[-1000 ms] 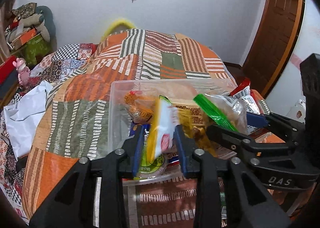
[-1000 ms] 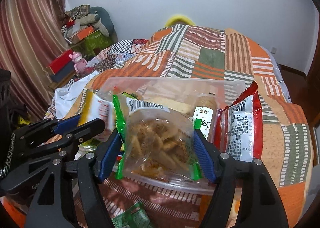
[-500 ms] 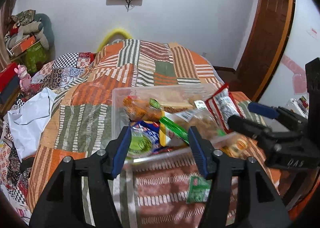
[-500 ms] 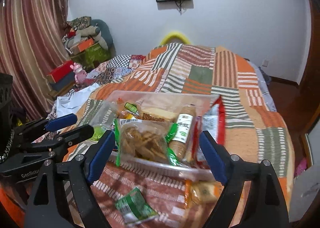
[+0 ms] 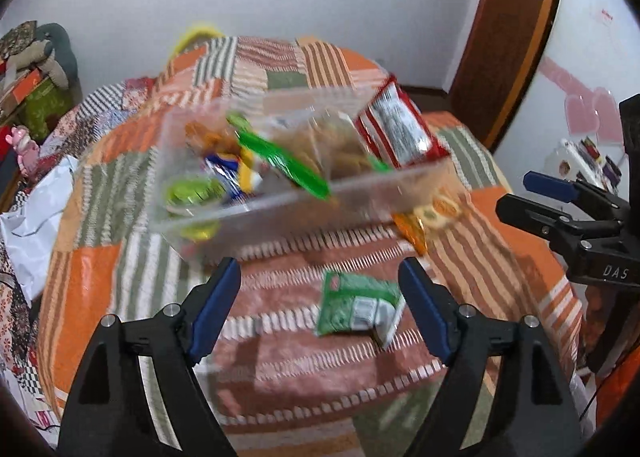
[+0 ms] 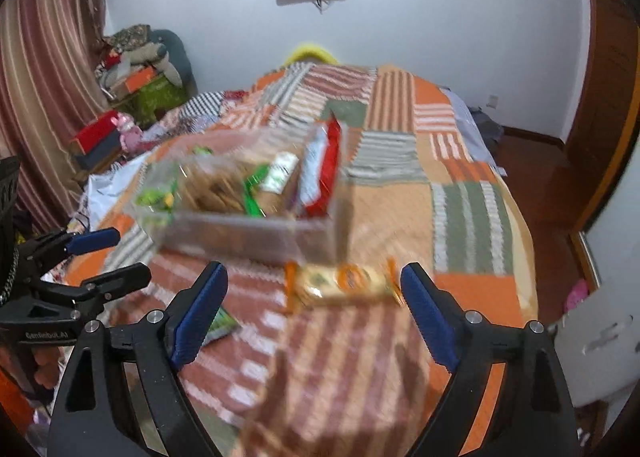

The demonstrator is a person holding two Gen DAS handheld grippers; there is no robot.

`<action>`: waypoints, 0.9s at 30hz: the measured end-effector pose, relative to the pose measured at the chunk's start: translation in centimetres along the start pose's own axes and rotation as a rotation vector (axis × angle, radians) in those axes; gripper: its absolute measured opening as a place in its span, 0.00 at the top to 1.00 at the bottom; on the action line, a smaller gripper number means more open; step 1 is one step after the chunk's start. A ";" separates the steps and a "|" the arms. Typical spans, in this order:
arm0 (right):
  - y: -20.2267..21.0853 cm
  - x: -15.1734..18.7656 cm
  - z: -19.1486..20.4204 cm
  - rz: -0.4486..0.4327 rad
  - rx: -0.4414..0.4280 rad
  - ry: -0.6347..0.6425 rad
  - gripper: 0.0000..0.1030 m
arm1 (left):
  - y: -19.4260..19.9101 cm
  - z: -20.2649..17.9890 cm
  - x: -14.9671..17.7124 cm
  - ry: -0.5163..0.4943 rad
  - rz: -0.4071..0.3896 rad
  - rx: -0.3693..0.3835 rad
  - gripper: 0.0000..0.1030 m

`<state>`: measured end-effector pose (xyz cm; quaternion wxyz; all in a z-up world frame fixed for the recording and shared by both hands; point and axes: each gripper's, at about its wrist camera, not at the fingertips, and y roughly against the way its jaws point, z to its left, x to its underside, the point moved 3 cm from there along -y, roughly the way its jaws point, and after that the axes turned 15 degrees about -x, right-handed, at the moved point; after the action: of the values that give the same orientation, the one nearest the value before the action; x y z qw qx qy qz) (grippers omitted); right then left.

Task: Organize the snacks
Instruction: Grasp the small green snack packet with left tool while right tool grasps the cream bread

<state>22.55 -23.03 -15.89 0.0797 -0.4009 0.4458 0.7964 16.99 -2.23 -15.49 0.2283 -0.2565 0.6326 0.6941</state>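
A clear plastic box (image 5: 280,209) (image 6: 248,229) stands on the patchwork bedspread and holds several snack packs, among them a red pack (image 5: 400,129) (image 6: 324,173) and a green-edged biscuit bag (image 5: 288,165). A green packet (image 5: 356,307) lies on the spread between the fingers of my left gripper (image 5: 320,305), which is open and empty. An orange biscuit pack (image 6: 344,281) (image 5: 432,217) lies in front of the box, just ahead of my right gripper (image 6: 314,313), also open and empty. The right gripper also shows in the left wrist view (image 5: 560,201).
The bedspread (image 6: 400,357) covers a bed with its edge falling away on the right. A wooden door (image 5: 512,29) and bare floor are at the right. Boxes and soft toys (image 6: 136,77) pile up at the left, beside a striped curtain (image 6: 44,97).
Both grippers let go of their snack bags into the box, opened wide and drew back and up. The green packet and orange pack came into view.
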 end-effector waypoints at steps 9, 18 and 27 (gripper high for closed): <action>-2.0 2.2 -2.0 0.068 -0.025 -0.057 0.04 | -3.6 -2.4 2.3 -0.025 0.117 0.045 0.21; -5.6 1.5 -3.8 0.138 -0.033 -0.087 0.04 | -6.3 -2.8 2.9 -0.029 0.140 0.061 0.48; -8.6 1.2 -5.2 0.191 -0.022 -0.101 0.00 | -7.1 -0.1 2.7 0.039 0.127 0.056 0.56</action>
<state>28.93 -22.26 -23.75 0.0217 -0.3167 0.4686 0.8244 19.53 -1.65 -22.62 0.1788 -0.2228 0.6711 0.6841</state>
